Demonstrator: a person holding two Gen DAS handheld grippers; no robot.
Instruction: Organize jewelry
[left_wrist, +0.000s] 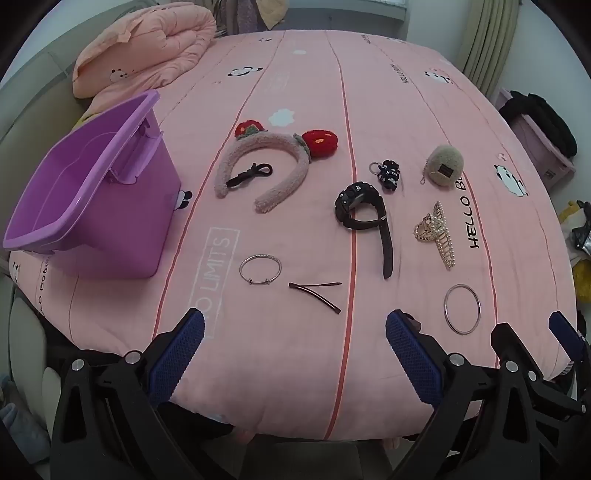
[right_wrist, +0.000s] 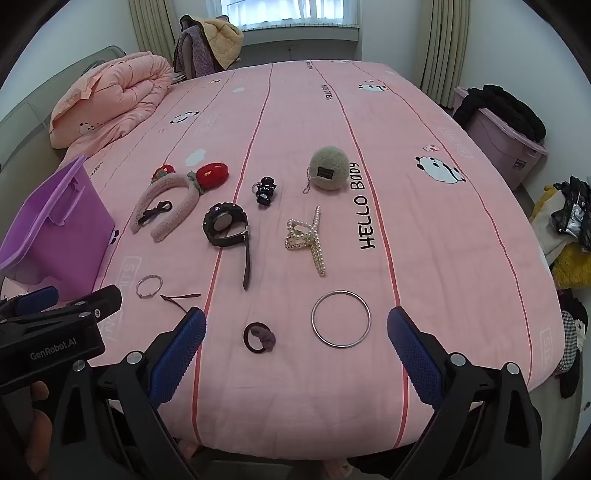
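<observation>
I have both grippers hanging over the near edge of the bed (left_wrist: 280, 206), angled down at the pink sheet. My left gripper (left_wrist: 293, 325) has its blue pads spread wide with nothing between them but bare sheet; my right gripper (right_wrist: 295, 325) is just as wide apart and grips nothing, though a dark hair tie (right_wrist: 258, 338) and a large silver bangle (right_wrist: 340, 319) lie on the sheet in the gap ahead of its fingers.

The jewelry is scattered across the middle of the bed. From the left wrist view I see a thin silver bracelet (left_wrist: 260, 270) beside a dark hair pin (left_wrist: 316, 293), both just ahead of the left gripper. Further back a black watch (left_wrist: 364, 218) lies with its strap trailing toward me, and a pearl claw clip (left_wrist: 436, 234) sits to its right. Behind those are a fuzzy pink headband (left_wrist: 258, 166) with red flowers, a small black bow tie (left_wrist: 249, 174) inside its arc, a black keyring charm (left_wrist: 388, 173) and a beige plush ball (left_wrist: 443, 164).

The purple bin (left_wrist: 92, 195) stands empty at the left — well apart from most pieces.
</observation>
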